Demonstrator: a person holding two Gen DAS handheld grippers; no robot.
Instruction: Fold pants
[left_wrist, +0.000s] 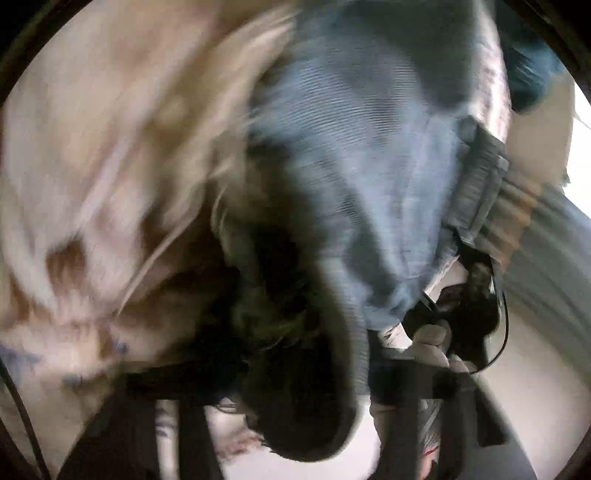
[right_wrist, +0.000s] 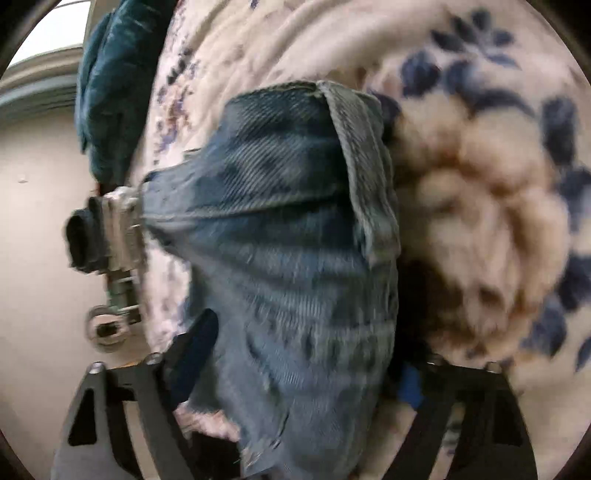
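Blue denim pants (left_wrist: 354, 177) hang stretched between my two grippers above a floral blanket (left_wrist: 92, 147). In the left wrist view the denim bunches dark between my left gripper's jaws (left_wrist: 299, 391), which are shut on it. The other gripper (left_wrist: 454, 306) shows at the right, clamped on the cloth's far edge. In the right wrist view the pants (right_wrist: 295, 240) fill the middle, with a folded hem (right_wrist: 365, 166) on top. My right gripper (right_wrist: 295, 369) is shut on the denim. The left gripper (right_wrist: 107, 236) grips the cloth at the left. Both views are motion-blurred.
The cream blanket with blue and tan flowers (right_wrist: 480, 203) covers the surface below. A dark teal cloth (right_wrist: 110, 92) lies at its far edge. A pale floor or wall (right_wrist: 37, 258) shows beside it, and a bright window (left_wrist: 580, 147).
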